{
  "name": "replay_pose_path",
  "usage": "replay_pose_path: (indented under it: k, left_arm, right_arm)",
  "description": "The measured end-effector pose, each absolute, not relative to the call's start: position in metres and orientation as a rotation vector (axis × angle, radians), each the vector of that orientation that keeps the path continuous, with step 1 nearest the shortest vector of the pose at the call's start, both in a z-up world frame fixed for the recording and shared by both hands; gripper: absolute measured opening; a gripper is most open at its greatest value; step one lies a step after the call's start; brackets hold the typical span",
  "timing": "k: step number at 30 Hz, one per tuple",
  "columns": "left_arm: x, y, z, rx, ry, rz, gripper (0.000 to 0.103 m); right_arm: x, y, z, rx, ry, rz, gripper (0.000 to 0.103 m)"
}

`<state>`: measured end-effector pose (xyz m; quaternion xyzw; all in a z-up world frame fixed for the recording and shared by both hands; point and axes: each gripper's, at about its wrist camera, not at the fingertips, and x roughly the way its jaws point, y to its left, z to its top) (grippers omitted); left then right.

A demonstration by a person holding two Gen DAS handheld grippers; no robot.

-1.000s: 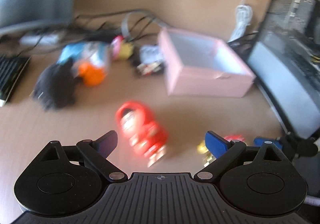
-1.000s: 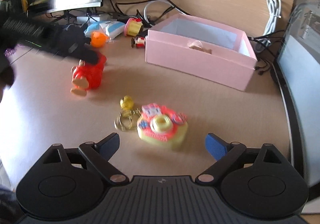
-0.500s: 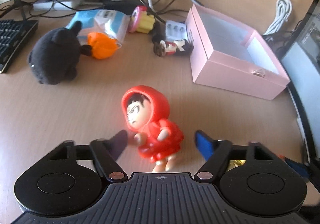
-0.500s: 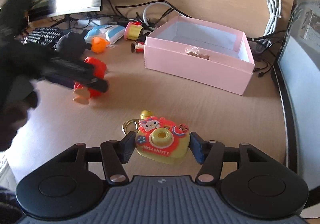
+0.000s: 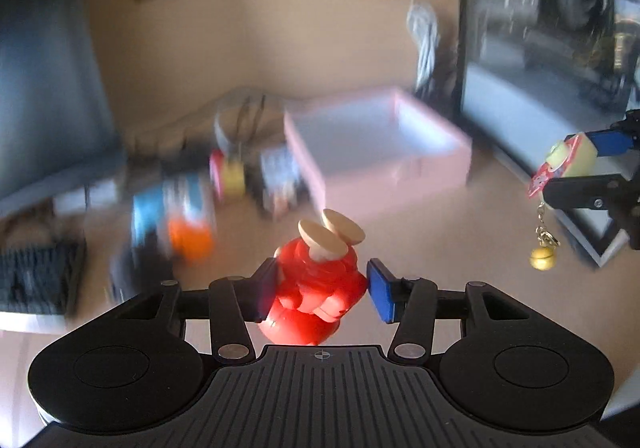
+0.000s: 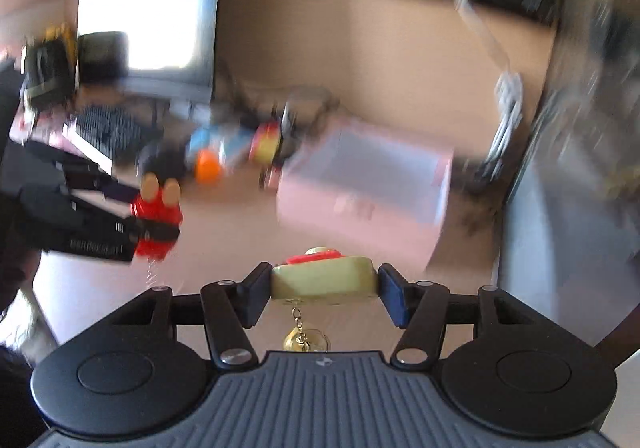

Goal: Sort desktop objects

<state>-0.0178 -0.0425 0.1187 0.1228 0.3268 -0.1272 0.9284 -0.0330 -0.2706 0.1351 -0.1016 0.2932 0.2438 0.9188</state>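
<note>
Box [image 5: 376,152] ahead of both pairs of fingers, open side up, nearer the right hand's. Left gripper [image 5: 320,288] closing on one red doll [image 5: 316,284], feet pointing away from the fingers, long axis along them. Right gripper [image 6: 324,284] clamped on one yellow toy camera [image 6: 323,280], bell dangling below. One box, two toys held, blurry clutter beyond on the bench [image 5: 440,240].

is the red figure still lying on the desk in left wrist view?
No, the red figure is lifted, feet up, between the left gripper pads.
</note>
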Motion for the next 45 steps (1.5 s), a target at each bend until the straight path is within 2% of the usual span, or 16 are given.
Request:
replay_pose_path:
  k: [5,11,13,15,23,25,30,32,34,41,45]
  left_arm:
    - [0.043,-0.075,0.142,0.365,0.514,-0.348,0.053]
    - [0.139,-0.121,0.137,0.416,0.475,-0.429,0.056]
    - [0.155,-0.114,0.135,0.348,0.501,-0.432,0.064]
    - [0.156,-0.09,0.135,0.268,0.525,-0.438,0.085]
    - [0.111,0.004,0.078,0.15,0.718,-0.293,0.091]
    - [0.098,0.021,0.065,0.139,0.758,-0.254,0.093]
    - [0.079,0.053,0.052,0.148,0.79,-0.157,0.095]
    - [0.076,0.067,0.052,0.141,0.79,-0.114,0.095]
    - [0.073,0.082,0.057,0.118,0.785,-0.079,0.095]
    - [0.073,0.133,0.073,0.057,0.749,-0.002,0.096]
    - [0.071,0.147,0.081,-0.003,0.73,-0.033,0.096]
  right_arm:
    - [-0.024,-0.272,0.166,-0.171,0.492,0.447,0.058]
    - [0.006,-0.262,0.154,-0.142,0.514,0.353,0.058]
    - [0.021,-0.258,0.152,-0.133,0.516,0.311,0.058]
    - [0.032,-0.253,0.155,-0.133,0.495,0.283,0.058]
    - [0.109,-0.221,0.14,-0.158,0.459,0.19,0.058]
    - [0.123,-0.213,0.128,-0.17,0.483,0.158,0.067]
    - [0.13,-0.184,0.098,-0.157,0.565,0.247,0.067]
    - [0.126,-0.157,0.084,-0.223,0.583,0.316,0.065]
    - [0.12,-0.126,0.073,-0.315,0.579,0.387,0.055]
    - [0.12,-0.022,0.018,-0.703,0.528,0.516,0.054]
    - [0.144,-0.01,-0.002,-0.748,0.566,0.476,0.032]
